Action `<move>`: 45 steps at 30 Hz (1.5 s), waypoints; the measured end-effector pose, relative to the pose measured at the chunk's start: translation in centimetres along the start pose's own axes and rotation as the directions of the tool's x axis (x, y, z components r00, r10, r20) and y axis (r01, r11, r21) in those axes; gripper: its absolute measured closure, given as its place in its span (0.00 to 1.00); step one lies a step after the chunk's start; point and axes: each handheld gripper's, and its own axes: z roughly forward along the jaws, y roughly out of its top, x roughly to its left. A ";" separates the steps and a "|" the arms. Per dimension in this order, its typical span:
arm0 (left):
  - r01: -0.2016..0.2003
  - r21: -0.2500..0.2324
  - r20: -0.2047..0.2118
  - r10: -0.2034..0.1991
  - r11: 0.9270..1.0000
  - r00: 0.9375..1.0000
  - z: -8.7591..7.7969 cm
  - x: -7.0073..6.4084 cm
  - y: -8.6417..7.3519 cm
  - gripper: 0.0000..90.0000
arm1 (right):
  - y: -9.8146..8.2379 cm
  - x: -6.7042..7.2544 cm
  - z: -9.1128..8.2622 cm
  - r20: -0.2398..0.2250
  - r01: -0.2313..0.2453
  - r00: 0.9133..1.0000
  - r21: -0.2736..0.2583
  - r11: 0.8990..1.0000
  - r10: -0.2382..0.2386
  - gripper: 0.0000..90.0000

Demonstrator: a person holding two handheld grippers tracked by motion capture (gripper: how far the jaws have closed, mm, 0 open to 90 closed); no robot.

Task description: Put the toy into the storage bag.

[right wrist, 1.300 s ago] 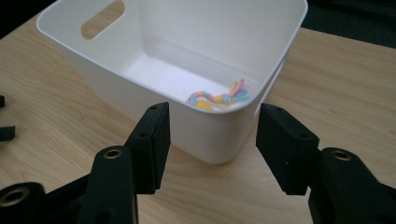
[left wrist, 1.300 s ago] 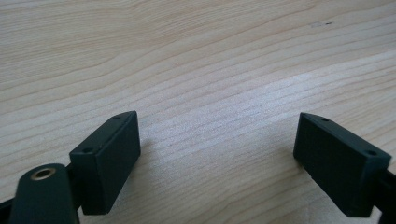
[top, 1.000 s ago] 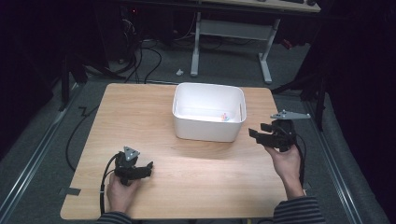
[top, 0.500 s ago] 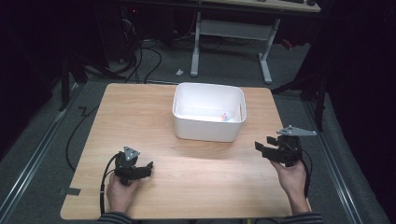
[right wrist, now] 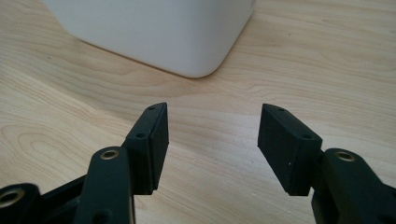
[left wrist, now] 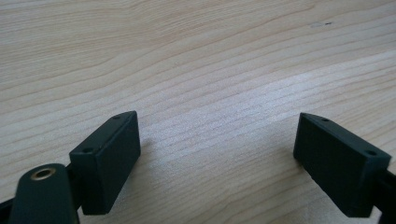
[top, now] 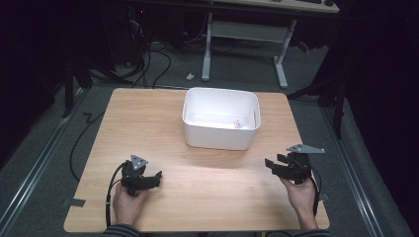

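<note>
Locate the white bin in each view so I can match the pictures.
High view: the bin stands on the table, centre, toward the far edge, something small and coloured inside.
Left gripper view: not in it; bare wood between the open claw jaws.
Right gripper view: a rounded lower corner of the bin at top, beyond the open claw.
Shared landmark: the light wood tabletop.

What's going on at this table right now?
A person sits at a wooden table with a two-jaw gripper in each hand. The left gripper rests low over the near left of the tabletop, jaws wide open with nothing between them. The right gripper is at the near right, jaws open and empty, pointing toward a white bin that stands in the middle. Something small and coloured lies inside the bin; what it is cannot be told.
</note>
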 end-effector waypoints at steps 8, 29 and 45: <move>0.000 0.001 0.001 0.000 1.000 1.000 0.0 0.0 0.0 0.17 | -0.8 0.0 1.3 0.003 -0.004 1.000 0.016 1.000 0.004 0.47; -0.001 0.002 0.001 0.001 1.000 1.000 0.0 0.0 0.0 0.17 | -2.3 0.0 4.1 0.033 0.010 0.999 0.037 0.999 -0.011 0.46; -0.001 0.001 0.000 0.001 1.000 1.000 0.0 0.0 0.0 0.17 | -3.9 0.1 6.5 0.075 0.049 0.996 0.071 0.996 -0.054 0.47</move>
